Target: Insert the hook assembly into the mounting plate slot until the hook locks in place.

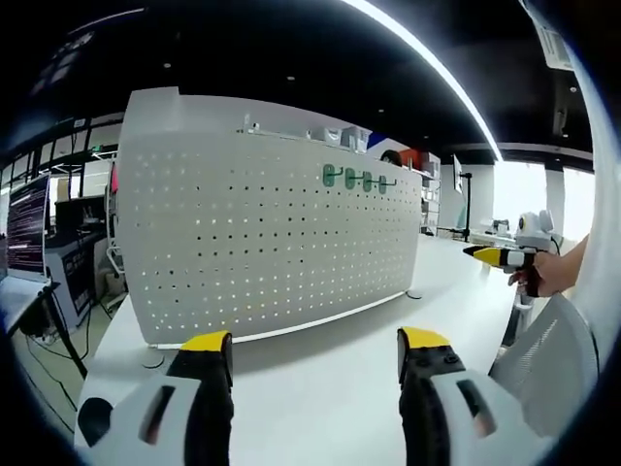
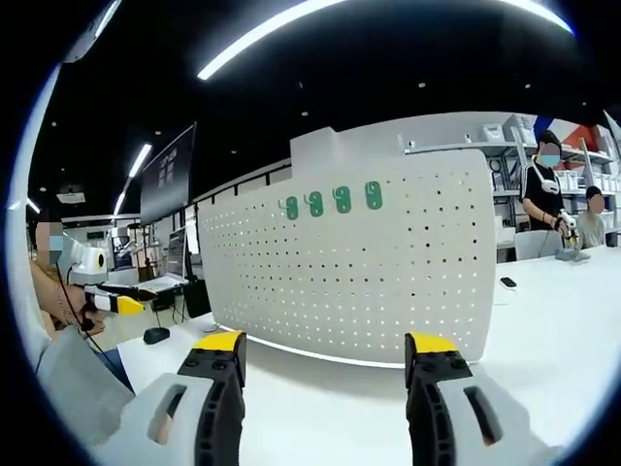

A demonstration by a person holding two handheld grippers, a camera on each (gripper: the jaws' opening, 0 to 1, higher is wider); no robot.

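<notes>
- In my left gripper view, far left, a dark monitor (image 1: 26, 228) stands on a desk beyond the counter (image 1: 320, 374).
- My left gripper (image 1: 315, 354) sits low over the white counter, its yellow-tipped fingers (image 1: 207, 342) spread wide apart with nothing between them.
- Ahead of it the white perforated mounting plate (image 1: 262, 243) stands upright on the counter, curving away to the right.
- Four green hooks (image 1: 357, 179) hang in a row near its upper right edge; I cannot tell how deep they sit in their slots.
- At the right edge of that view a hand (image 1: 555, 272) holds the other gripper, its yellow tip pointing left, well apart from the plate.
- In my right gripper view, at the left, the other gripper's yellow tip (image 2: 124, 304) shows beside a person's sleeve (image 2: 68, 383).
- My right gripper (image 2: 325, 354) also rests low over the counter (image 2: 553, 320), fingers (image 2: 432, 344) open and empty.
- The mounting plate (image 2: 359, 282) stands just beyond them, the four green hooks (image 2: 330, 201) lined up along its top.
- To the right, two people (image 2: 558, 199) are at a far table.
</notes>
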